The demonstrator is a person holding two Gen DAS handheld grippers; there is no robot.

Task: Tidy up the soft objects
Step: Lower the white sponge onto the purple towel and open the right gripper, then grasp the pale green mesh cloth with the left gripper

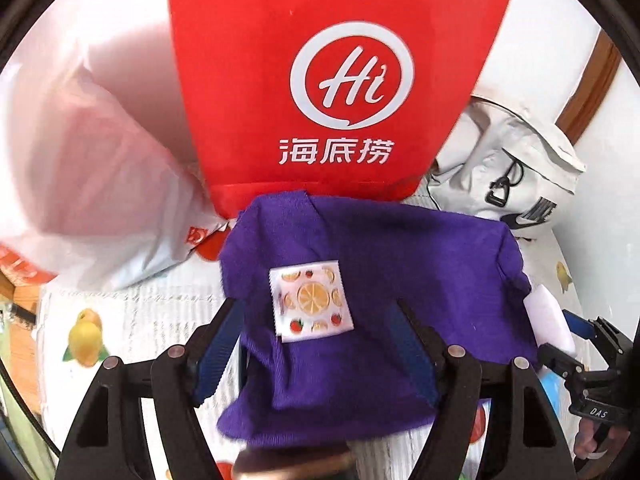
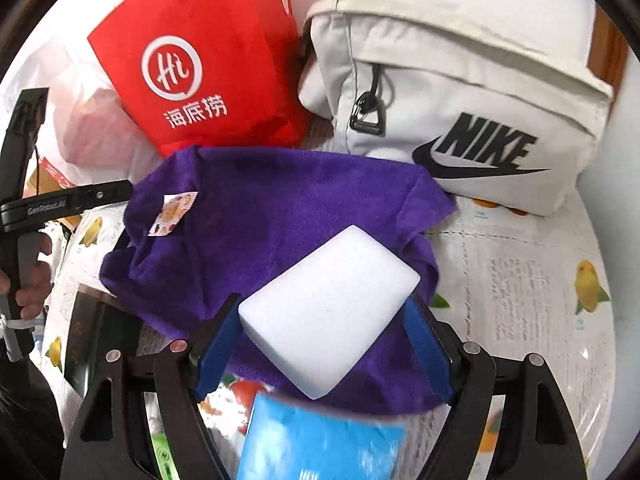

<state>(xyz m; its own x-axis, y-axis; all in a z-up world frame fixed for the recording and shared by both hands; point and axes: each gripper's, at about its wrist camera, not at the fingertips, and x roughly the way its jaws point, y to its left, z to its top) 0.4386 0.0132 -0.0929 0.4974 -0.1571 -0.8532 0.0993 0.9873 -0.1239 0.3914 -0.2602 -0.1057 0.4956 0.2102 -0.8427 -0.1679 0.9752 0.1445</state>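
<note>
A purple cloth [image 1: 380, 264] with a fruit-print label [image 1: 310, 300] lies rumpled on the fruit-print tablecloth [image 1: 140, 320]. My left gripper [image 1: 318, 306] stands open over it, its blue pads apart from the fabric on either side. In the right wrist view a white sponge block [image 2: 328, 312] rests on the purple cloth [image 2: 260, 208]. It sits between the wide-set blue pads of my right gripper [image 2: 324, 301], which looks open. A light blue packet [image 2: 320, 444] lies just under that gripper. The sponge [image 1: 548, 320] also shows at the cloth's right edge in the left wrist view.
A red paper bag [image 1: 320, 80] stands behind the cloth, a white Nike bag [image 2: 460, 120] to its right, a pink-white plastic bag [image 1: 88, 160] to its left. A person's hand [image 2: 32, 280] holds the left gripper's handle. Bare tablecloth [image 2: 520, 280] lies right of the cloth.
</note>
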